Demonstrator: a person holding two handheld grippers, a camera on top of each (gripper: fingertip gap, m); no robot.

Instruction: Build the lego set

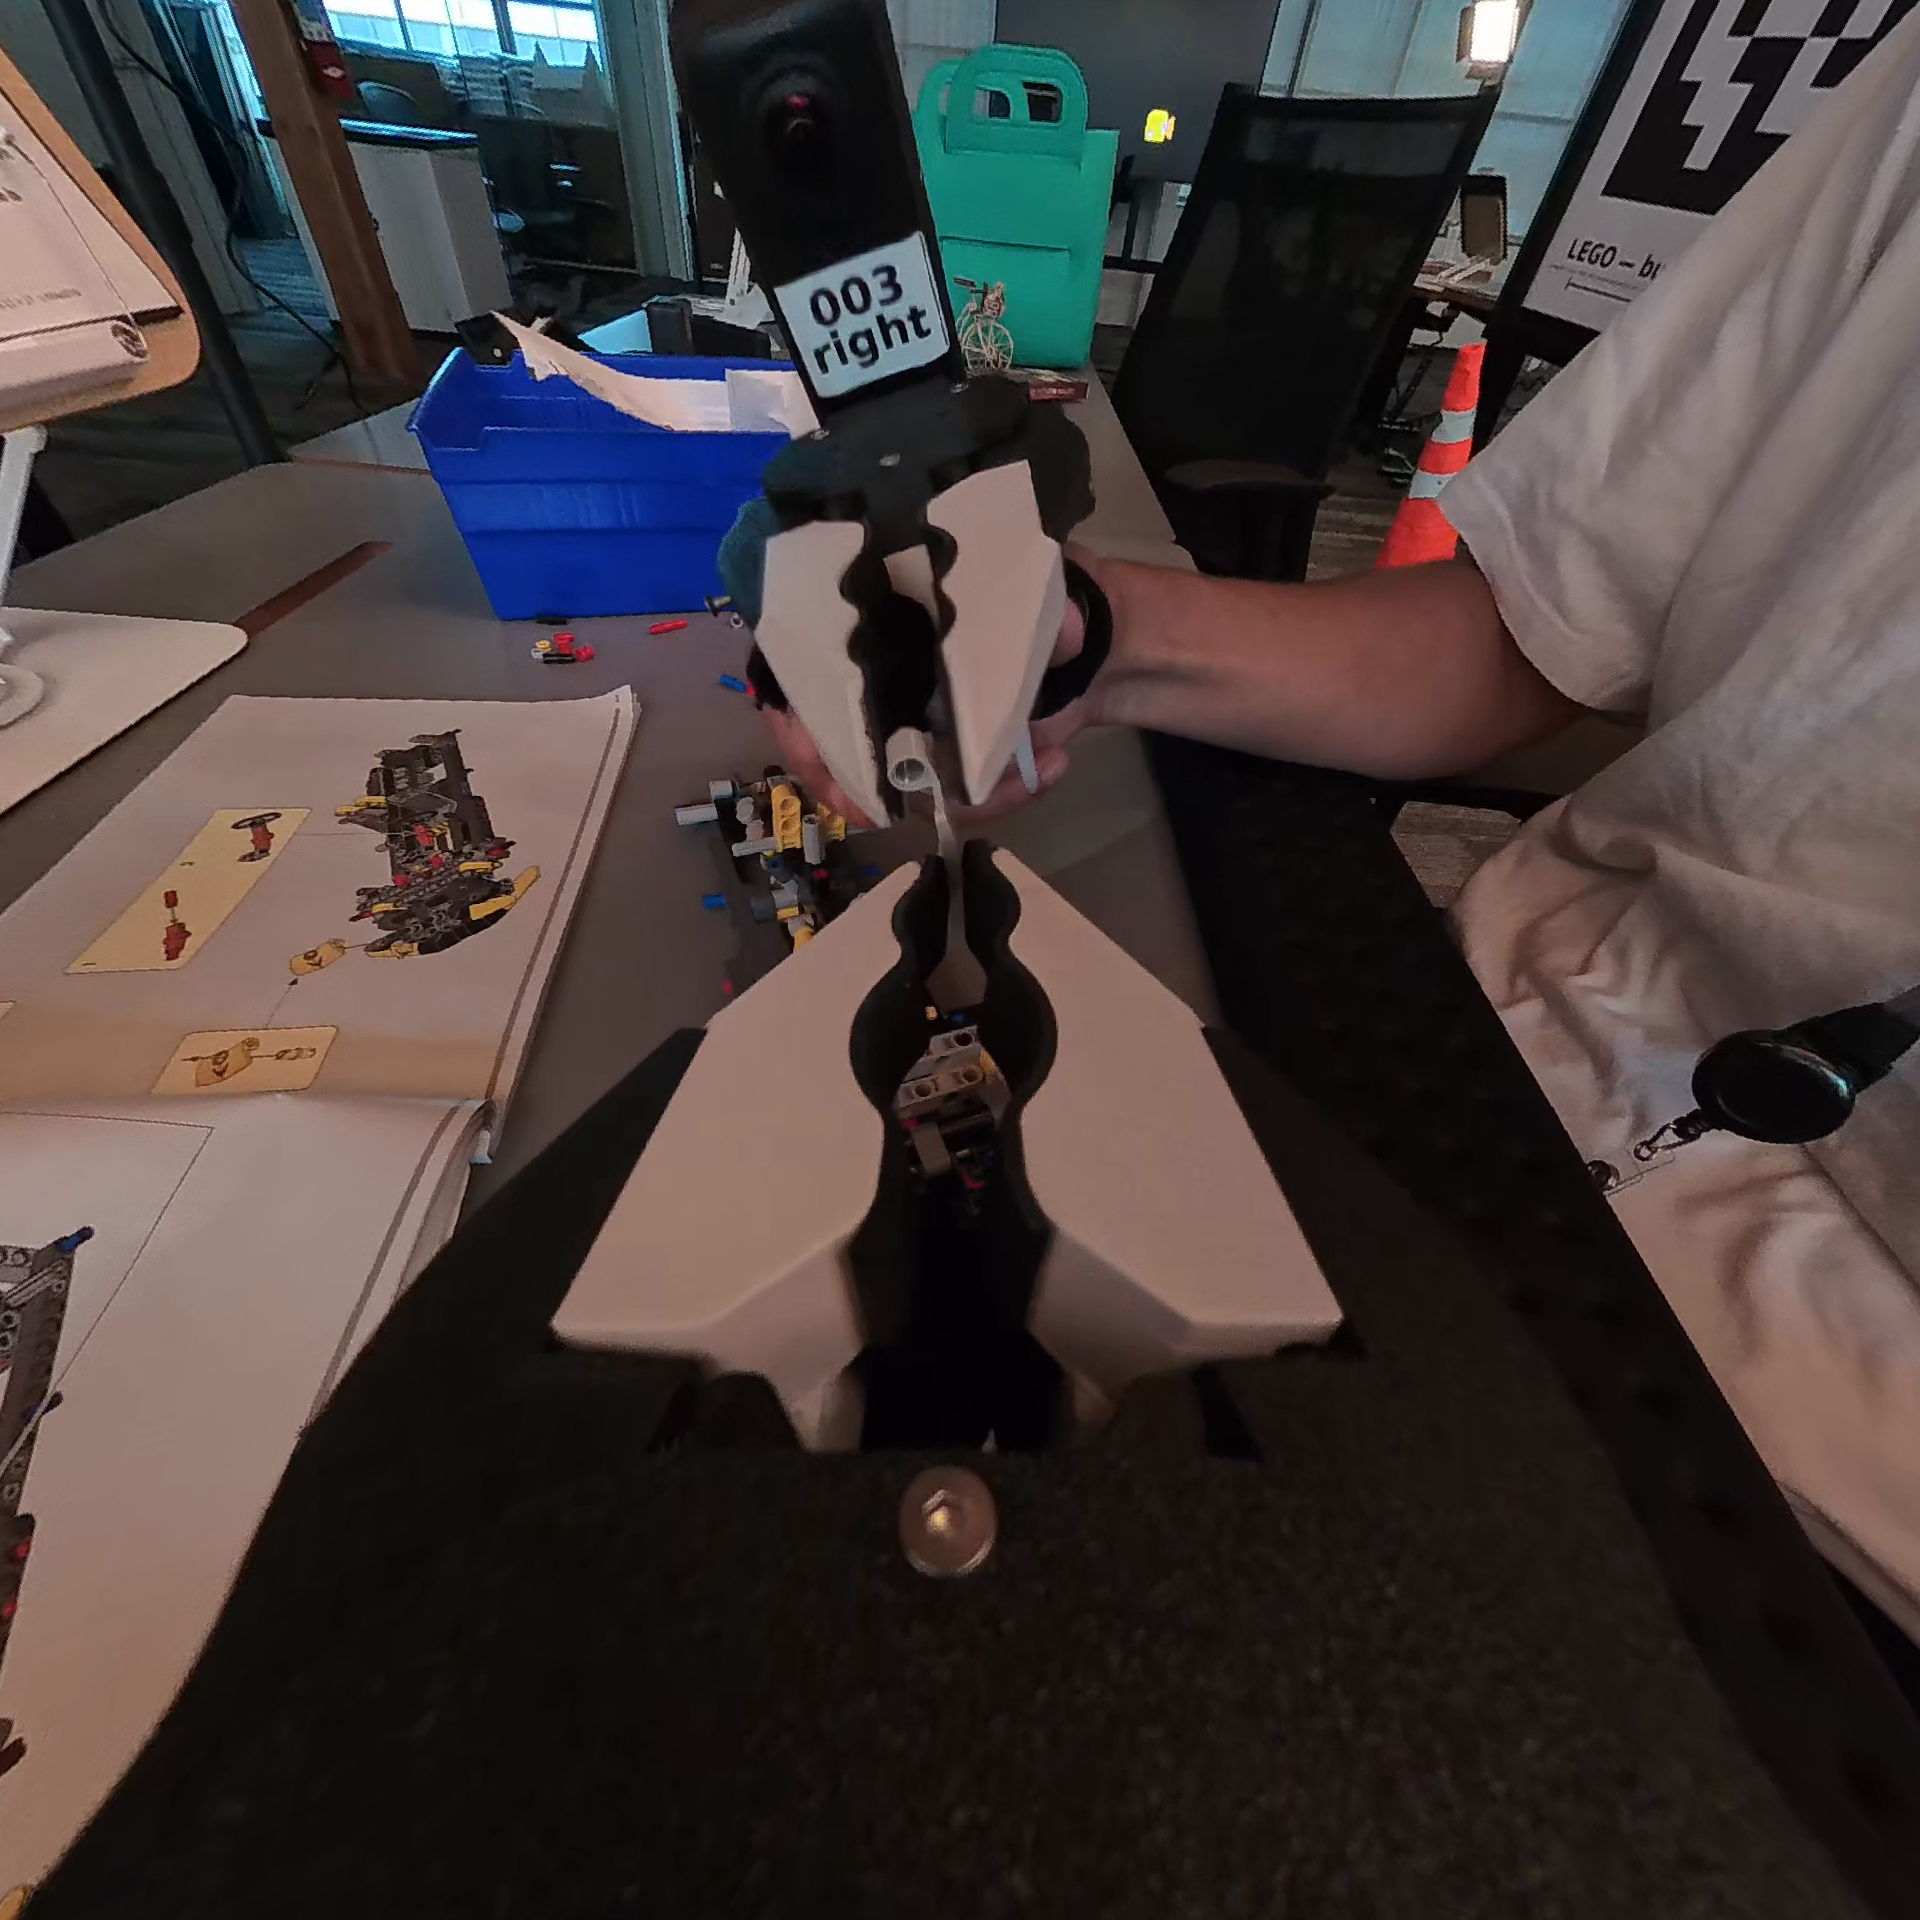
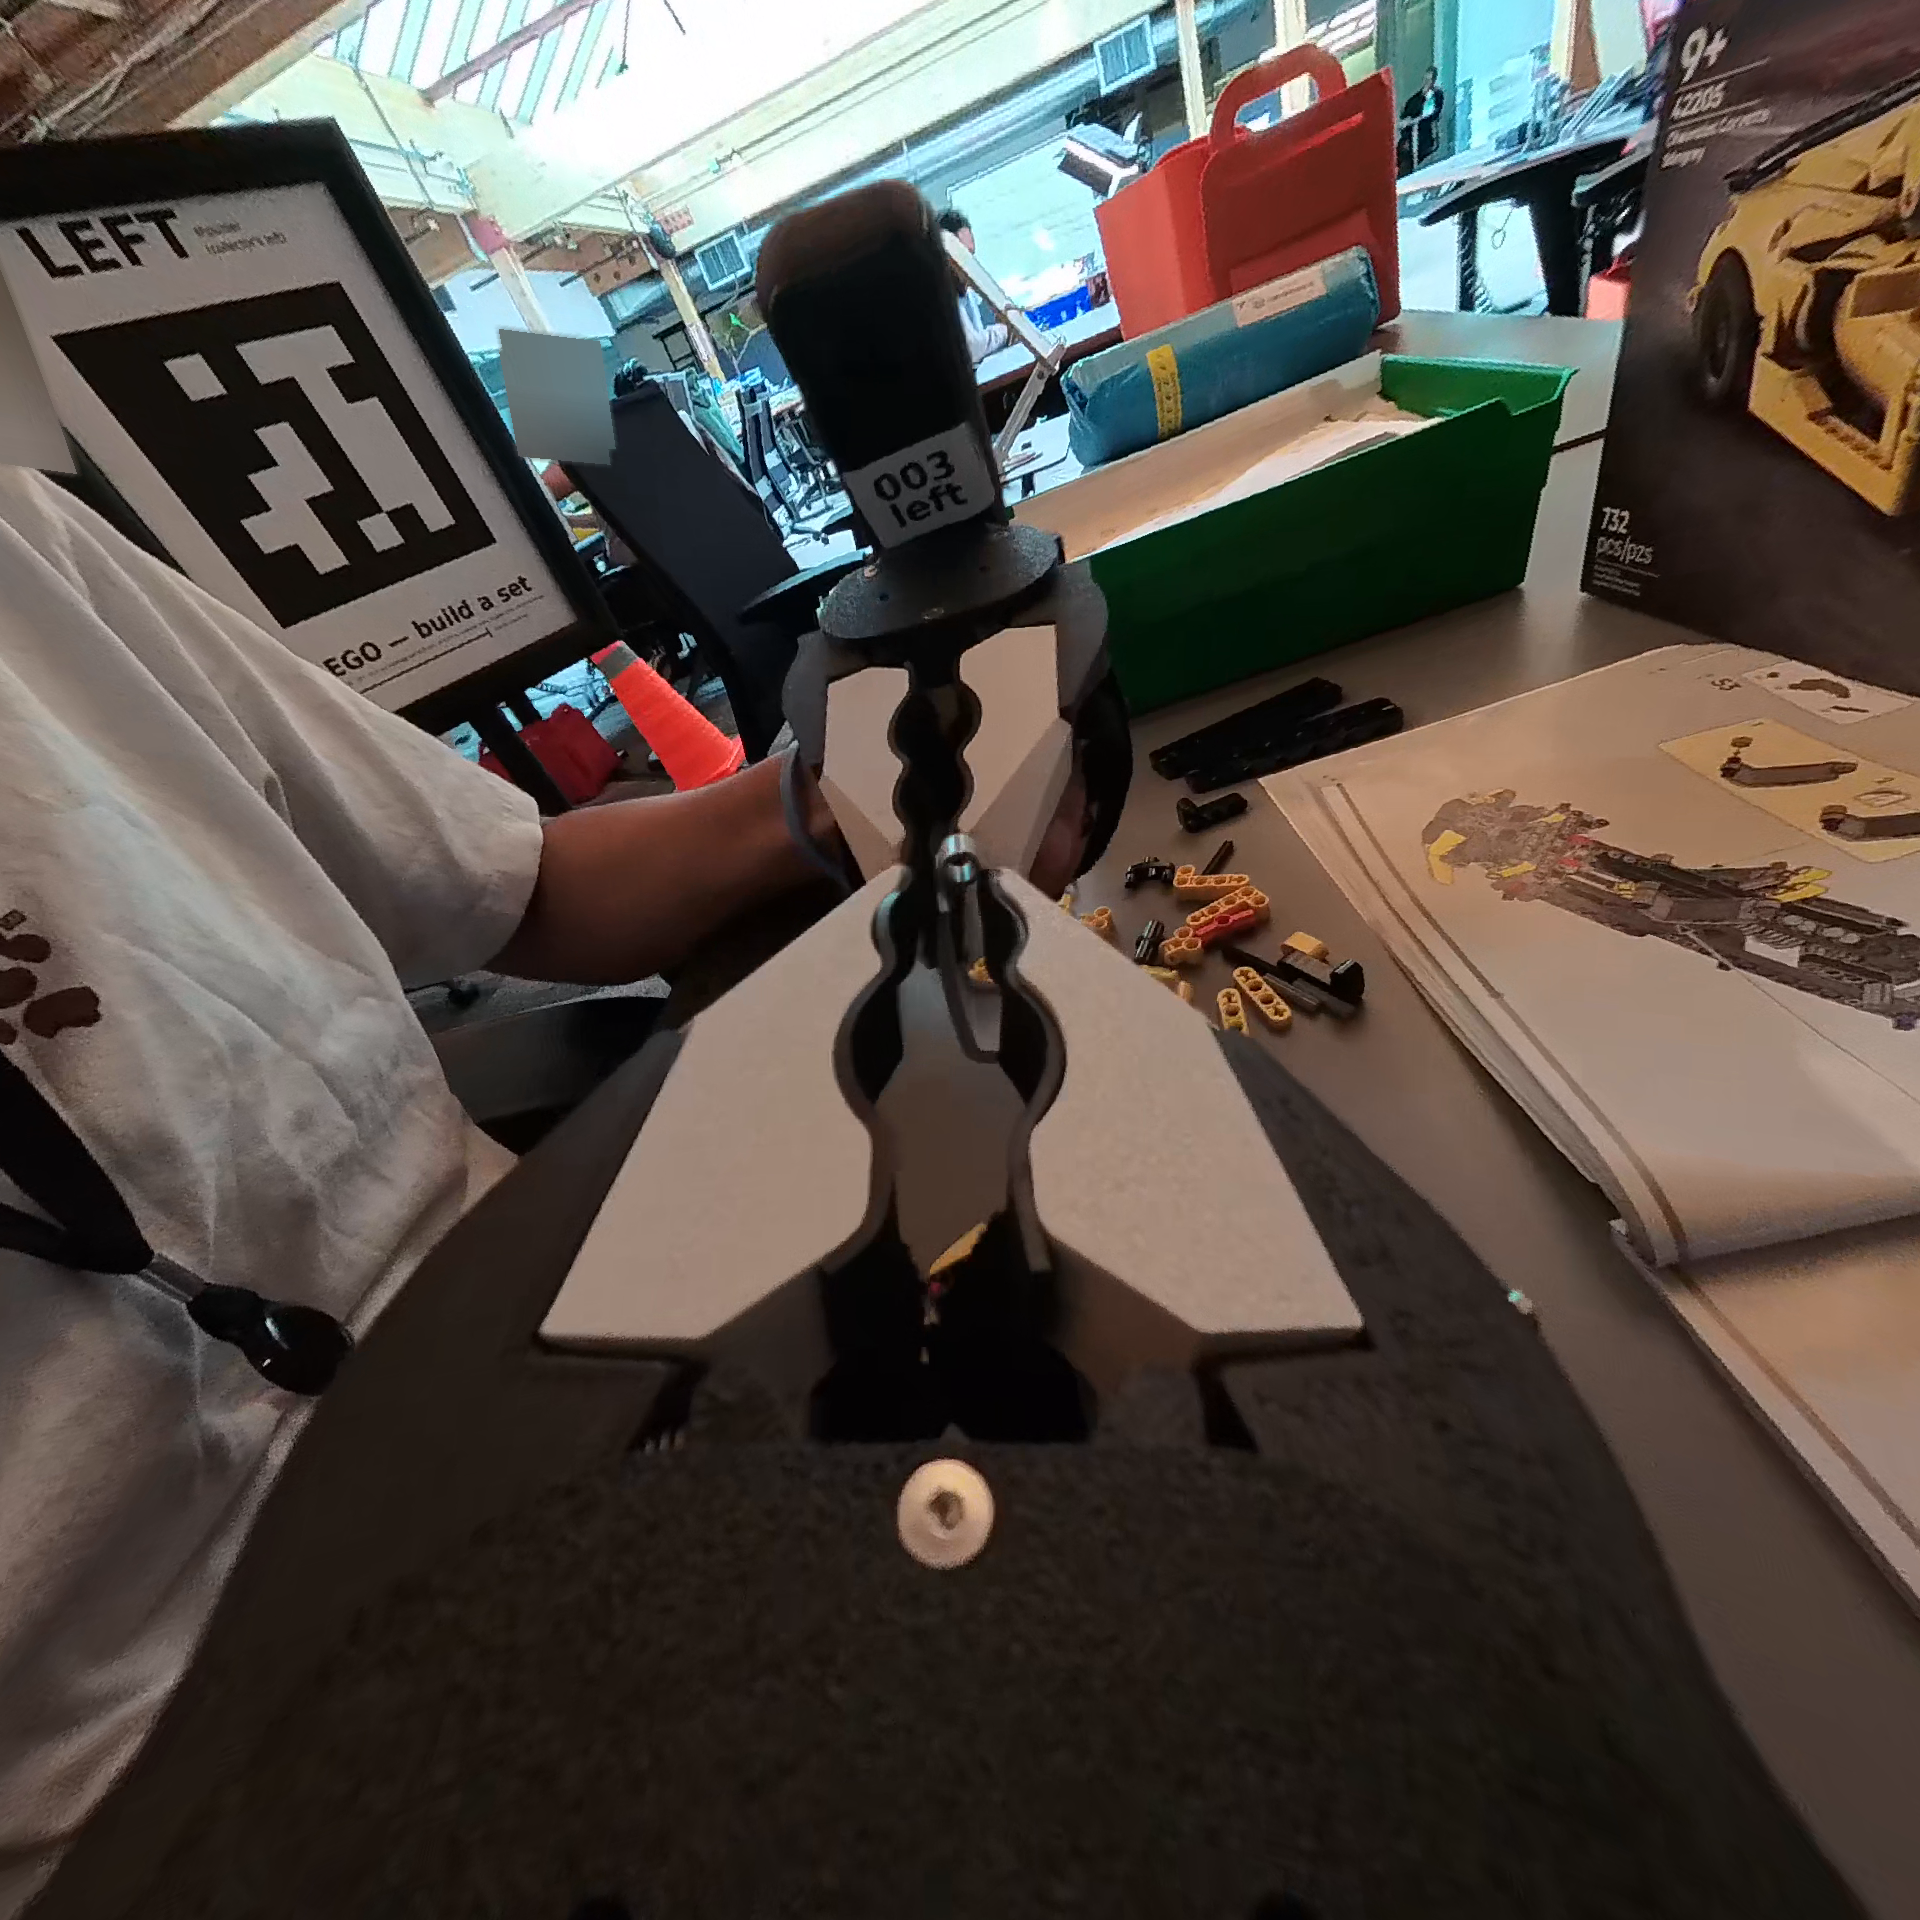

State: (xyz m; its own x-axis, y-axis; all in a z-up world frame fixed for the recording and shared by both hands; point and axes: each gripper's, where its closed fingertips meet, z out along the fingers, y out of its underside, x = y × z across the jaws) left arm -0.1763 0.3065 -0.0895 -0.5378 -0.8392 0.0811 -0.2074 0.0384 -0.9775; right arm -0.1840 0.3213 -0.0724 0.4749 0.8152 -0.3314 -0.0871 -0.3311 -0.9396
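Setting: a grey desk (image 1: 644,935) in an open workshop, a person in a white shirt holding a gripper in each hand, the two pointed tip to tip.
Left gripper (image 1: 961,862): its white fingers are clenched on a thin pale grey lego rod (image 1: 943,831), which sticks out past the tips.
Right gripper (image 2: 951,883): its fingers are pinched on a small grey lego tube (image 2: 954,862); in the left wrist view the same tube's open end faces the camera and meets the rod's tip.
Lego model: a part-built black, grey and yellow assembly (image 1: 779,842) lies on the desk just below the meeting grippers.
Loose pieces: yellow, black and red lego pieces (image 2: 1236,935) are scattered on the desk beside the booklet.
Instruction booklet (image 2: 1621,935): open flat on the desk, showing drawings of the build.
Lego box (image 2: 1766,343): stands upright behind the booklet.
Bins: a blue bin (image 1: 592,499) and a green bin (image 2: 1340,551) sit at the far side of the desk.
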